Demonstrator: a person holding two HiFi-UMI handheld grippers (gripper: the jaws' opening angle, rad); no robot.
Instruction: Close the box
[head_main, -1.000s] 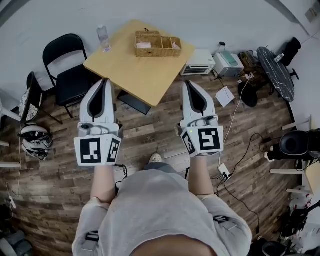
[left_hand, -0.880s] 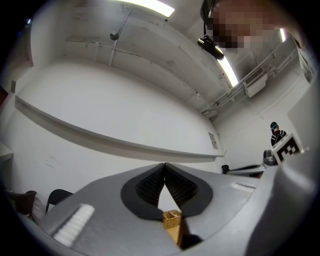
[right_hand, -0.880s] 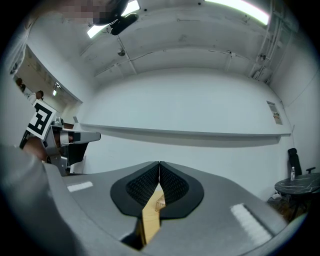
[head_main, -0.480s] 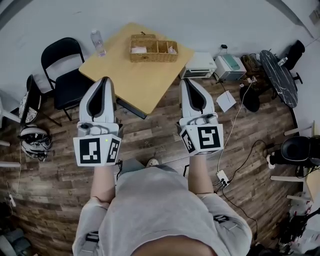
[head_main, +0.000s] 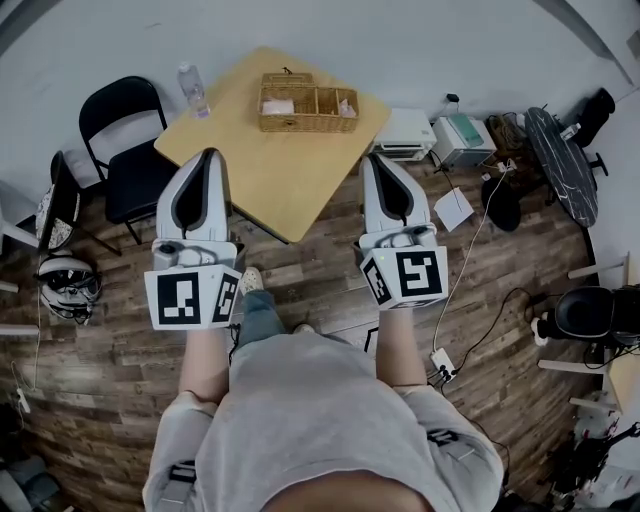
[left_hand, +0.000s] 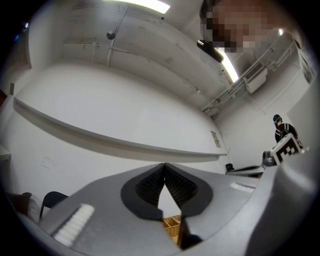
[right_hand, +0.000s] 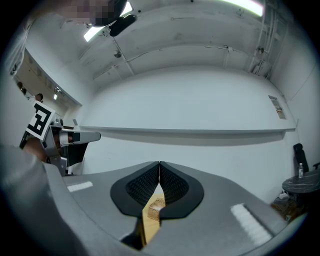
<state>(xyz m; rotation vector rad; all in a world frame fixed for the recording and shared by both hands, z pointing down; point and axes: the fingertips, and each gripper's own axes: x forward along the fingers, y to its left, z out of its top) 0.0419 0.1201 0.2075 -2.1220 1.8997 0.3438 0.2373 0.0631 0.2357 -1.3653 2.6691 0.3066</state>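
Note:
The box is a wicker basket (head_main: 307, 108) with compartments, standing at the far side of a light wooden table (head_main: 270, 165). My left gripper (head_main: 207, 153) hovers over the table's near left corner, well short of the basket; its jaws meet at the tips with nothing between them. My right gripper (head_main: 372, 157) hangs beside the table's right corner, also shut and empty. In the left gripper view the basket (left_hand: 172, 226) shows below the closed left gripper (left_hand: 164, 165). In the right gripper view the basket (right_hand: 156, 207) shows under the closed right gripper (right_hand: 159, 163).
A water bottle (head_main: 190, 90) stands on the table's left corner. A black folding chair (head_main: 125, 150) is left of the table, a helmet (head_main: 68, 285) on the floor beyond it. White appliances (head_main: 405, 133) and cables lie on the wooden floor to the right.
The person has stepped toward the table, a foot now forward on the left. Both grippers have come a little nearer the table, still shut and empty.

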